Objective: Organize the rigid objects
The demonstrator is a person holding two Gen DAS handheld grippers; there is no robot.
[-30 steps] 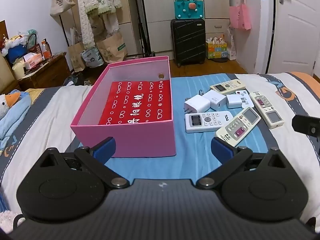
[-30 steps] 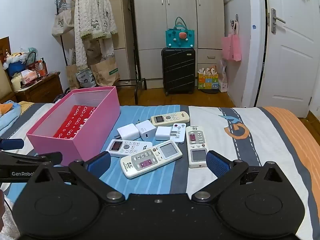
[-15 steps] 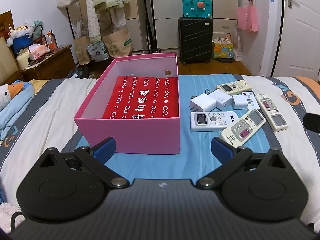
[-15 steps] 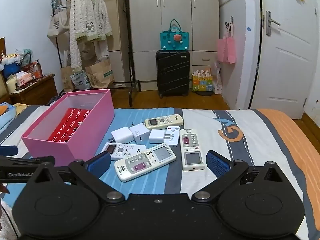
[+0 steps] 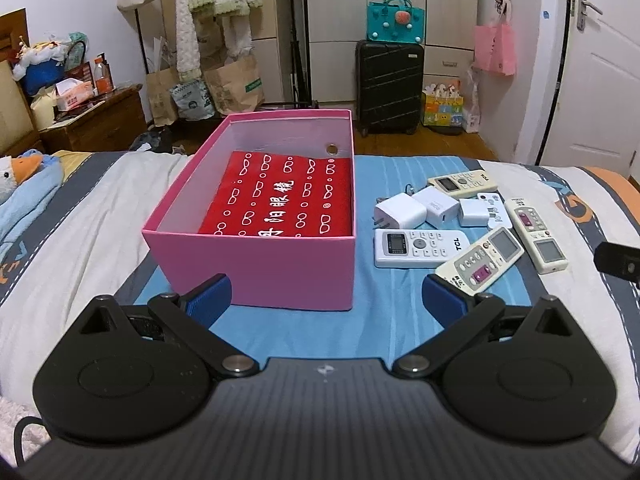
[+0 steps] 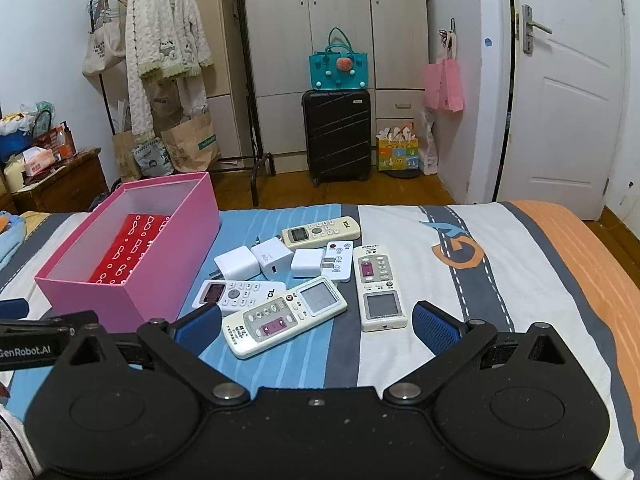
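- Pulled back a little from the pink box (image 5: 256, 264) since the earlier frame, both views.
- Left hand-held gripper (image 5: 326, 296) and right hand-held gripper (image 6: 316, 318): spread wide, holding nothing.
- Remotes (image 6: 286, 316) and chargers (image 6: 272, 258) lying on the bed (image 6: 520, 280), beside the box.
- Probably approach step; next, a lowering onto the nearest remote.

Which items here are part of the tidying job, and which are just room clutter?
Job: pink box; remotes; chargers; both claws open, left claw, right claw.

Clutter: suitcase; teal bag; cardigan; paper bags; pink bag.
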